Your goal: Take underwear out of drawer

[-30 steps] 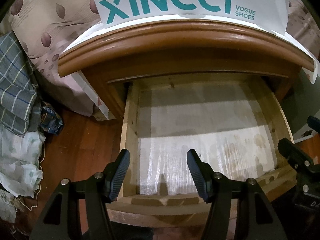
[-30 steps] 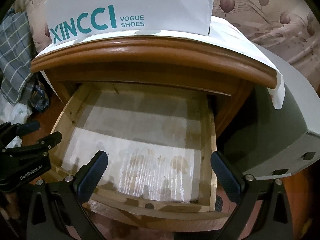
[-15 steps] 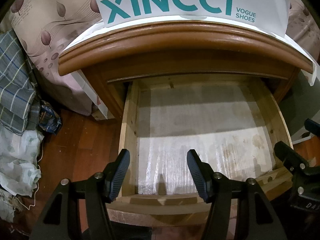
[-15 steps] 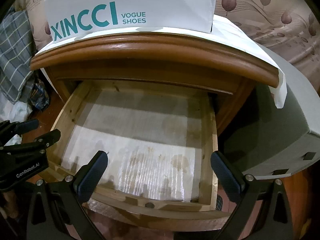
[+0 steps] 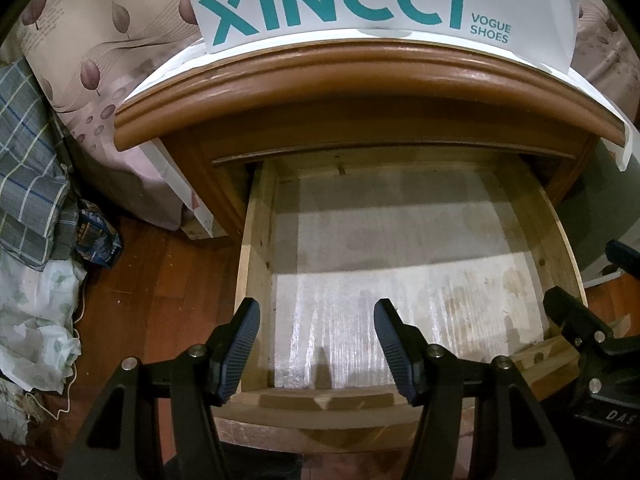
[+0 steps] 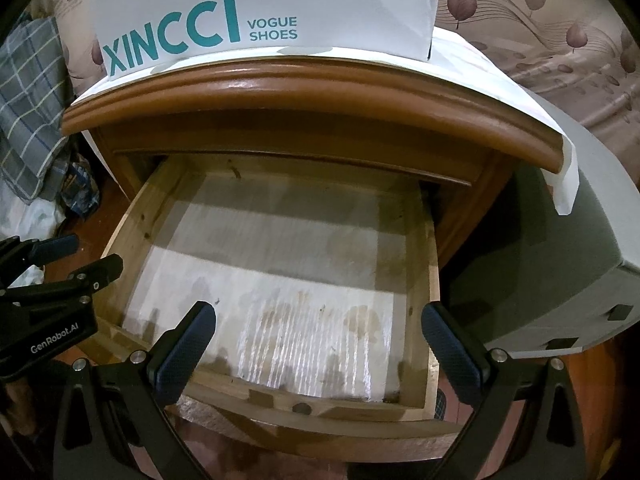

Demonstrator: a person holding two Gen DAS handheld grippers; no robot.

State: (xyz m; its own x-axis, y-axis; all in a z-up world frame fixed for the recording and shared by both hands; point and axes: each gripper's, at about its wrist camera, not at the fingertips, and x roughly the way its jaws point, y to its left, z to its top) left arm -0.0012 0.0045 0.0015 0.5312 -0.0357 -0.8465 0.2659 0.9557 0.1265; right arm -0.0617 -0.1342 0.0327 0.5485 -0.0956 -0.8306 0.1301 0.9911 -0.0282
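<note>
Two tools are hanging over the pulled-out drawer (image 5: 404,280), and neither is grasping anything: my left tool (image 5: 316,344) is sitting half spread with bare liner showing between its fingers, and my right tool (image 6: 318,354) is gaping wider, also released. I am looking for the underwear and finding none; the drawer floor is showing only a stained pale liner (image 6: 280,280) from front to back, so I cannot say where the garment is lying. Judging by that, the step in hand is a check. To do it well, I should be scanning the shadowed back strip under the nightstand top (image 5: 360,80) before calling the drawer cleared.

For room, the drawer's side walls are running close beside each tool's outer finger, and the front rail (image 6: 320,404) is sitting just below the fingertips, so any dip should go straight down the middle. The overhanging top with the shoe box (image 6: 260,12) is limiting reach toward the back. A grey bin (image 6: 560,280) is crowding the right side; clothes (image 5: 28,184) are piled on the floor at left.
</note>
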